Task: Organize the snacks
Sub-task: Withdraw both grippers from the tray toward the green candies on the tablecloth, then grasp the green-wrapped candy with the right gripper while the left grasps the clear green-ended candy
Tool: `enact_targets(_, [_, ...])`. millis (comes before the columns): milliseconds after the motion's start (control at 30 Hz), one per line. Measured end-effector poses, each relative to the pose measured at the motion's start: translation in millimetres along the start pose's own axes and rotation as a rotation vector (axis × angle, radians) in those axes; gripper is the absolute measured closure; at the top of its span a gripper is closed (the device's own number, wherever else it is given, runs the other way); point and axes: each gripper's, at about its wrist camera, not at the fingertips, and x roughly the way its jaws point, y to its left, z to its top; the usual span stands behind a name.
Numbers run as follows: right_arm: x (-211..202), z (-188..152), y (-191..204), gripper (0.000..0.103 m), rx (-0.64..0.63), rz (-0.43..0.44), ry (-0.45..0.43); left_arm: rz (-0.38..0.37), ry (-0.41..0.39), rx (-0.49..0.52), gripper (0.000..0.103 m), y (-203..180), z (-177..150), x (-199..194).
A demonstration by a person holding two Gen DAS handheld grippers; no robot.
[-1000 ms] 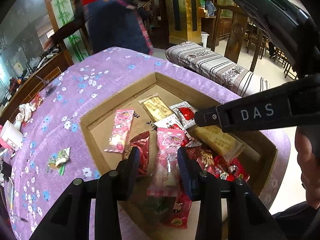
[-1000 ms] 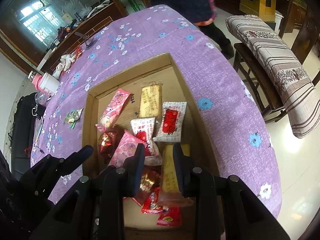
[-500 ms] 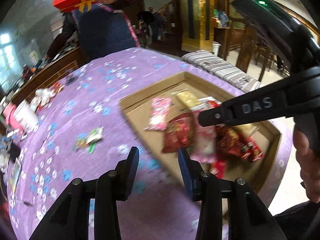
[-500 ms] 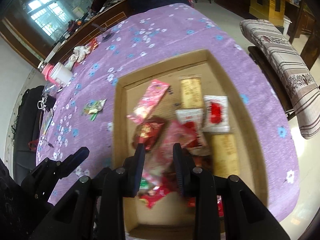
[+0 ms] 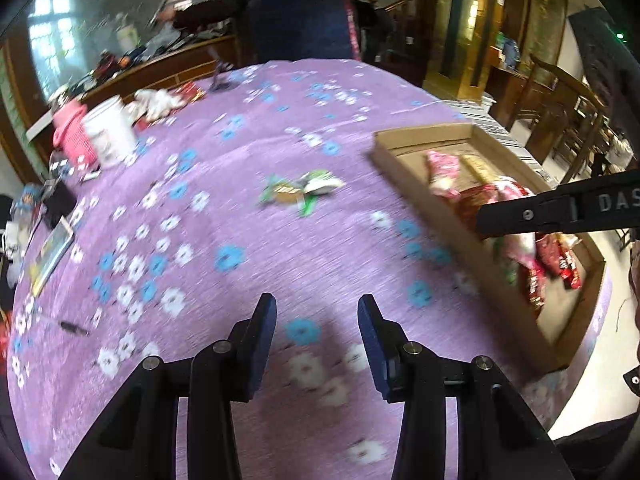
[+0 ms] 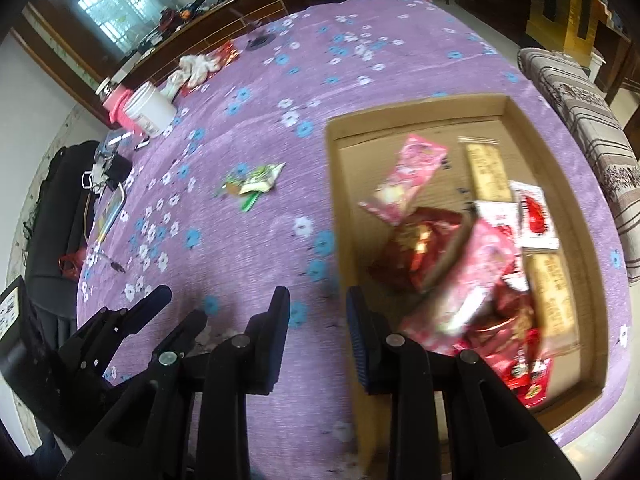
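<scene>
While both views are motion-blurred, the left claw [image 5: 317, 316] reads clearly: spread wide, holding nothing, above the purple flower-print cloth on the counter [image 5: 240, 240]. Right claw [image 6: 313, 306] also parted and empty, at the near-left wall of the shallow brown cardboard box [image 6: 334, 184]. Pink, red, white and tan snack packets [image 6: 460, 248] lie piled inside the box. One green-and-white crumpled snack wrapper [image 5: 302, 190] lies alone on the cloth, left of the box, well apart from both claws. White plastic jar [image 6: 150, 114] near the far-left edge.
</scene>
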Motion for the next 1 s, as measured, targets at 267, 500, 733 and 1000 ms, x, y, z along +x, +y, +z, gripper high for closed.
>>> enact_targets(267, [20.1,3.4,32.4,0.075,0.008,0.003,0.034,-0.004,0.037,-0.044,0.059,44.6,-20.0,4.4])
enact_targets(500, [40.5,31.2,37.2,0.075,0.098,0.037,0.047,0.005,0.072,-0.081,0.059,78.7,-30.8,11.9])
enact_targets(733, [65.8,74.9,33.5,0.075,0.170,0.037,0.032,-0.006,0.078,-0.085,0.059,98.8,-39.5,10.3])
enact_targets(1000, [103.1,106.2,45.9,0.075,0.166,0.012,0.055,-0.014,0.065,-0.073,0.059,109.4,-43.6,3.1])
